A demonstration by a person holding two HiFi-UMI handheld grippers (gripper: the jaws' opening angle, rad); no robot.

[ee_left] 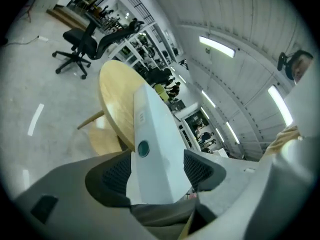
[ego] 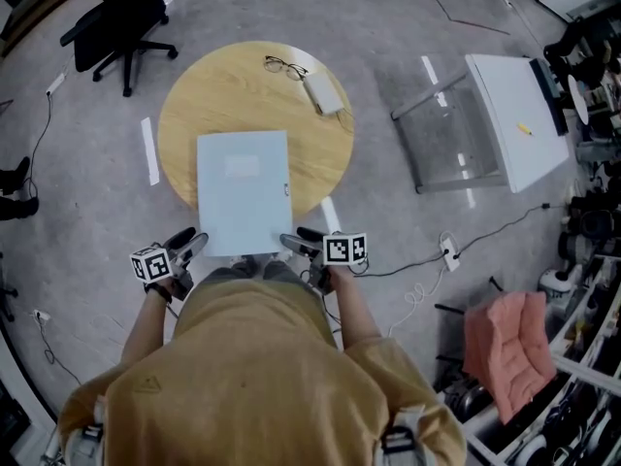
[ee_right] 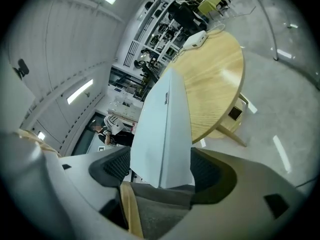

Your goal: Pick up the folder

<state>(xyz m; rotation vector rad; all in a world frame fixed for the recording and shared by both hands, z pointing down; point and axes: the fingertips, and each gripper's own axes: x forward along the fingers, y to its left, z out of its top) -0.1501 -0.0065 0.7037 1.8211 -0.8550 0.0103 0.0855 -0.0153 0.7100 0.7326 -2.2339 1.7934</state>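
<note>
The left gripper [ego: 189,247] and right gripper [ego: 301,241] were held open around the folder [ego: 243,192] (not pinched), which was laid on the round desk [ego: 194,95].

Laboratory or workshop hall. A bare concrete floor [ego: 87,212] carries tape marks [ego: 148,150], with a power strip [ego: 447,251] lying right of the right gripper [ego: 303,243]. A round wooden table [ego: 194,105] stands ahead of both grippers. An office chair [ego: 116,22] stands beyond and left of the left gripper [ego: 191,248], and a white bench [ego: 514,115] far to the right. Past the table, racks [ee_right: 160,34] crowded with equipment stand under strip lights [ee_left: 217,45].
</note>
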